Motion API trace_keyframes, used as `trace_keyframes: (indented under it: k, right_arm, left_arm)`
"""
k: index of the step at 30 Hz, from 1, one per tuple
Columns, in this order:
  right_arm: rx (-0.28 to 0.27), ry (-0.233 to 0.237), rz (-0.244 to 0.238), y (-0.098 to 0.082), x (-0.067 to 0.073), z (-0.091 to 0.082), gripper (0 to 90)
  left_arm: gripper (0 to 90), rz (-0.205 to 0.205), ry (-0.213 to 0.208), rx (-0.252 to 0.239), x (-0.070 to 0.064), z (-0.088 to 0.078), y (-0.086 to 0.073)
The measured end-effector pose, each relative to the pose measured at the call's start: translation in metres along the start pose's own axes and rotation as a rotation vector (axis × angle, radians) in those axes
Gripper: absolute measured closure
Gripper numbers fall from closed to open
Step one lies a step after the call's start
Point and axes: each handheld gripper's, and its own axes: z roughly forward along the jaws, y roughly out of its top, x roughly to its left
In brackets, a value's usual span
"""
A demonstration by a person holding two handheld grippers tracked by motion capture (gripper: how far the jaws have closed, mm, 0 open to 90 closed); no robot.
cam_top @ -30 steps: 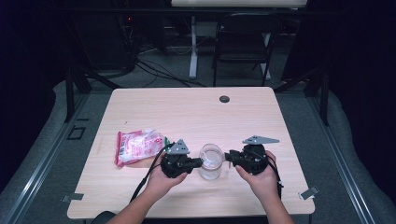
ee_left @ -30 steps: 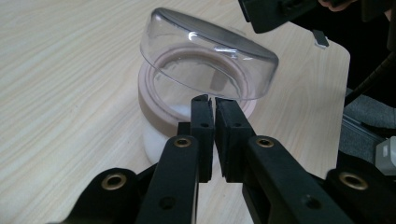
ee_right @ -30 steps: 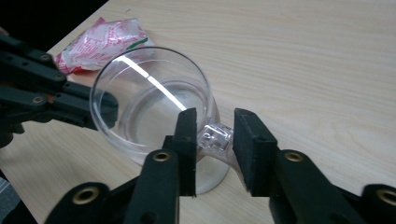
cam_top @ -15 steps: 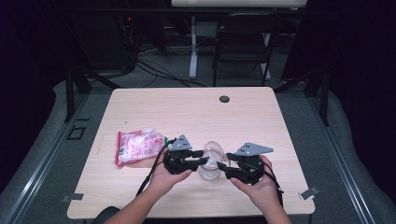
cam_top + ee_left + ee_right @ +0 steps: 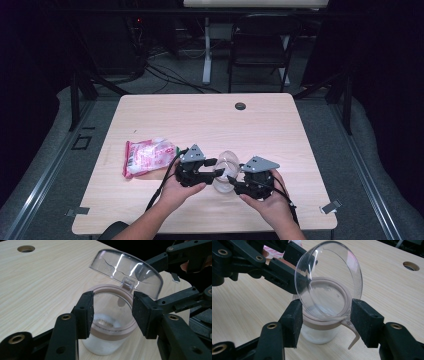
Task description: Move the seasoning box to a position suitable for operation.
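Flanking a small clear glass jar (image 5: pixel 223 179) with tan collar and raised transparent domed lid (image 5: pixel 126 271) at lower centre: left gripper (image 5: pixel 219 167) and right gripper (image 5: pixel 230 182), jaws just opened, gripping nothing.

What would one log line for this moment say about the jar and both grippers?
jar: upright on table, lid flipped open | left gripper: jaws just opening, straddling jar rim | right gripper: jaws just opening, straddling jar | pink packet: left of jar

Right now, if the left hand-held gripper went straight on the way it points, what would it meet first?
The left hand-held gripper would likely meet the clear jar first: its tan rim sits between the open jaws, apparently untouched. The jar's hinged lid stands flipped open above. Just beyond is the right hand-held gripper, though depth is hard to judge.
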Motion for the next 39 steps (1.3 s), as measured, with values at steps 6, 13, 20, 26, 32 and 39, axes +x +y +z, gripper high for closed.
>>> trace_keyframes:
  k: [6, 13, 20, 26, 32, 39]
  right_arm:
    - [0.0, 0.006, 0.003, 0.0, -0.001, 0.0, 43.5]
    - [-0.005, 0.013, 0.015, -0.001, -0.002, -0.001, 43.7]
    - [-0.012, 0.018, 0.027, -0.001, -0.003, -0.001, 44.0]
    - [-0.012, 0.013, 0.032, -0.003, -0.005, -0.002, 46.4]
    - [-0.011, 0.016, 0.066, -0.005, -0.012, -0.005, 50.7]
    - [0.019, 0.003, 0.136, -0.013, -0.028, -0.005, 58.9]
  left_arm:
    - [49.8, 0.009, 0.026, 0.013, 0.002, 0.001, -0.001]
    - [48.7, 0.029, 0.075, 0.052, 0.004, 0.005, -0.004]
    - [49.6, -0.01, 0.06, 0.069, 0.008, 0.011, -0.01]
    - [53.9, -0.01, 0.045, 0.058, 0.008, 0.013, -0.012]
    - [54.0, -0.013, 0.044, 0.053, 0.008, 0.012, -0.012]
    - [53.6, -0.009, 0.047, 0.041, 0.007, 0.013, -0.013]
